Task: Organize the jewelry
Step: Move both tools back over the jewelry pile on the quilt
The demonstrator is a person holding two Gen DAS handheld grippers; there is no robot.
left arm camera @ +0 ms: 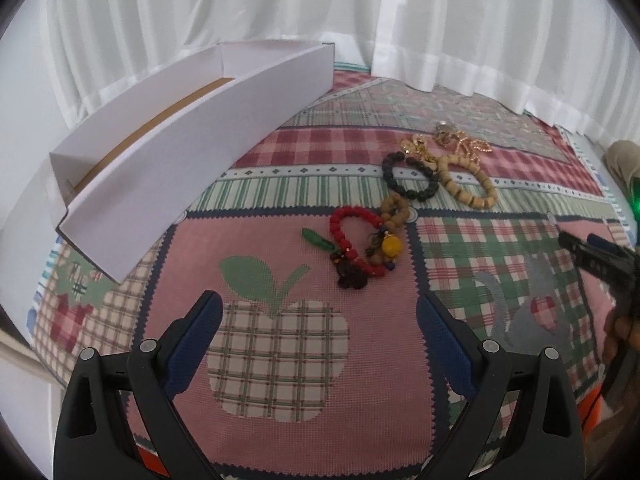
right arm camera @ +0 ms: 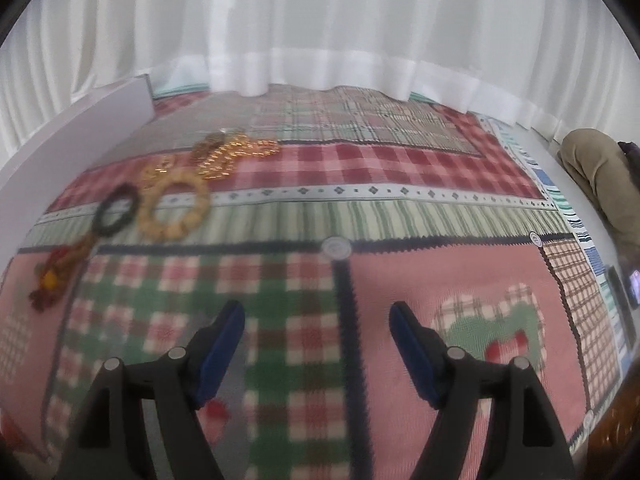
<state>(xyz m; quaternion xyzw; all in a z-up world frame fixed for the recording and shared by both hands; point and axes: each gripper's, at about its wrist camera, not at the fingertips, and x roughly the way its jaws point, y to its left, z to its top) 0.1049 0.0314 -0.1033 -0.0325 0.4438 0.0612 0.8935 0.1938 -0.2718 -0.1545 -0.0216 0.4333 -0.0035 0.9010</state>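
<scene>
Both grippers, left (left arm camera: pixel 318 316) and right (right arm camera: pixel 317 322), hung released and empty above the patchwork cloth (left arm camera: pixel 304 364). Beaded bracelets (left arm camera: pixel 416 192) lay ahead of the left gripper; the white box (left arm camera: pixel 200 136) sat ahead-left.

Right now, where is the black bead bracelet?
In the left wrist view the black bead bracelet lies on the patchwork cloth, centre-right, touching the tan wooden bead bracelet on its right.

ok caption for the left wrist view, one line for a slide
Open left gripper above a patchwork cloth, facing beaded bracelets beside a long white cardboard box.
</scene>
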